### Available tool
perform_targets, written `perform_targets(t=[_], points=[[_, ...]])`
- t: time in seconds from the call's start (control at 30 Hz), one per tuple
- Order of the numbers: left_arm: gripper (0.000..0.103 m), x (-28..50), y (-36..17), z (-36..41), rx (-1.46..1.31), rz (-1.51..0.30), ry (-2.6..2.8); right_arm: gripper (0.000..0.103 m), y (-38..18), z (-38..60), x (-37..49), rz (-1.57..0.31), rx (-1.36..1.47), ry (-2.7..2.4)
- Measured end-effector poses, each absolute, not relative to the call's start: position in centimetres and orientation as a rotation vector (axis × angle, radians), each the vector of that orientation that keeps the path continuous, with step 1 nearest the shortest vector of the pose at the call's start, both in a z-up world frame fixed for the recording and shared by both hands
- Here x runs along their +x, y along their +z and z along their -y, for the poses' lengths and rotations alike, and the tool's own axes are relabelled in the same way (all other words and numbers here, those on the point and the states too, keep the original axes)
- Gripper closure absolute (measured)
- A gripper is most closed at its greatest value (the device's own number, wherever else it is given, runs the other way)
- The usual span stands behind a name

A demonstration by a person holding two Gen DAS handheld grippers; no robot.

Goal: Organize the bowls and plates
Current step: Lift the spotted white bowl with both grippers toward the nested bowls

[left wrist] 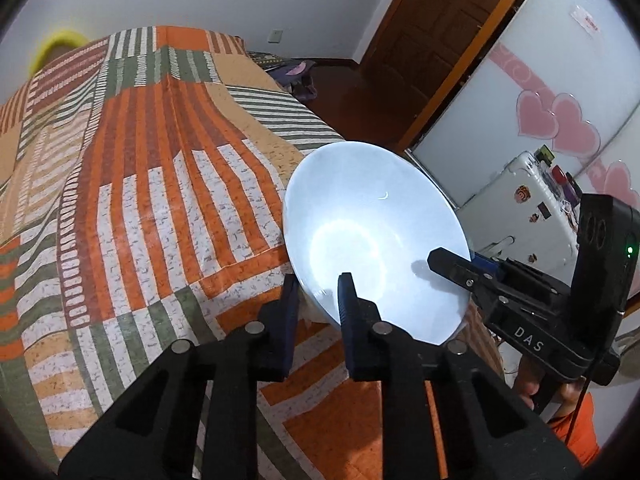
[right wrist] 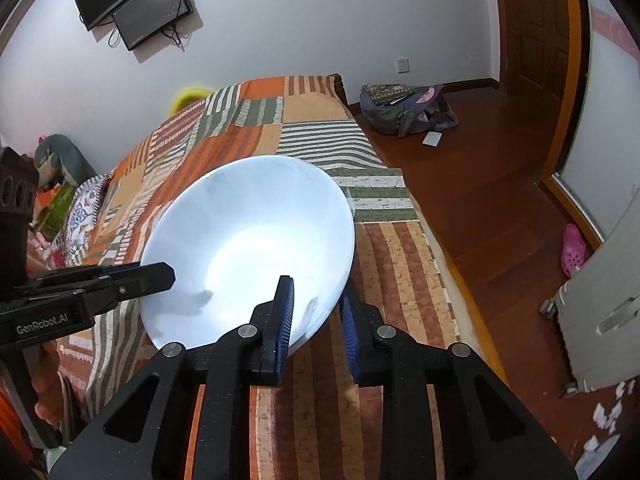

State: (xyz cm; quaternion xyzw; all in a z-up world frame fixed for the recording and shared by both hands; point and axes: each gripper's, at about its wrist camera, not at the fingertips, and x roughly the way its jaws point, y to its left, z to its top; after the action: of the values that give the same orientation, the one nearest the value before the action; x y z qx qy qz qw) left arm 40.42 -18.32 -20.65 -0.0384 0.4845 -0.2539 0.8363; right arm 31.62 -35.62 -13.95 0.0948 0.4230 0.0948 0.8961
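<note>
A large white bowl (left wrist: 372,220) (right wrist: 256,240) rests on the patchwork bed cover (left wrist: 140,200) (right wrist: 400,280), near the bed's edge. My left gripper (left wrist: 318,286) is shut on the bowl's near rim, one finger inside the bowl and one outside. In the right wrist view the left gripper (right wrist: 170,272) comes in from the left, over the bowl's left rim. My right gripper (right wrist: 316,292) is shut on the rim at the opposite side, its left pad inside and its right pad outside. From the left wrist view the right gripper (left wrist: 438,258) clamps the bowl's right rim.
The bed cover stretches far behind the bowl, with a yellow ring (right wrist: 190,94) at its far end. A backpack (right wrist: 404,108) and a pink clog (right wrist: 574,248) lie on the wooden floor. A white suitcase (left wrist: 532,208) stands by the heart-decorated wardrobe (left wrist: 560,120).
</note>
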Motion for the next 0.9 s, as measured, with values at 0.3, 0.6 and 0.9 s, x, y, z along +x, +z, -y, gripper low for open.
perform_targets(t=[0.3,0.6,0.9], points=[[0.086,37.6,-17.1,18.3,-0.023,-0.944,-0.527,0.083,-12.2,35.1,30.3,-0.850,0.171,0.208],[0.085,32.9,-12.4,17.2,0.000,-0.870,-0.526,0.083,-8.1,34.5,26.9,-0.770,0.150,0.257],[0.085,25.1,-8.1,14.8,0.024,-0.793,-0.501,0.083,-4.7,32.9,21.2,-0.714,0.119,0.320]])
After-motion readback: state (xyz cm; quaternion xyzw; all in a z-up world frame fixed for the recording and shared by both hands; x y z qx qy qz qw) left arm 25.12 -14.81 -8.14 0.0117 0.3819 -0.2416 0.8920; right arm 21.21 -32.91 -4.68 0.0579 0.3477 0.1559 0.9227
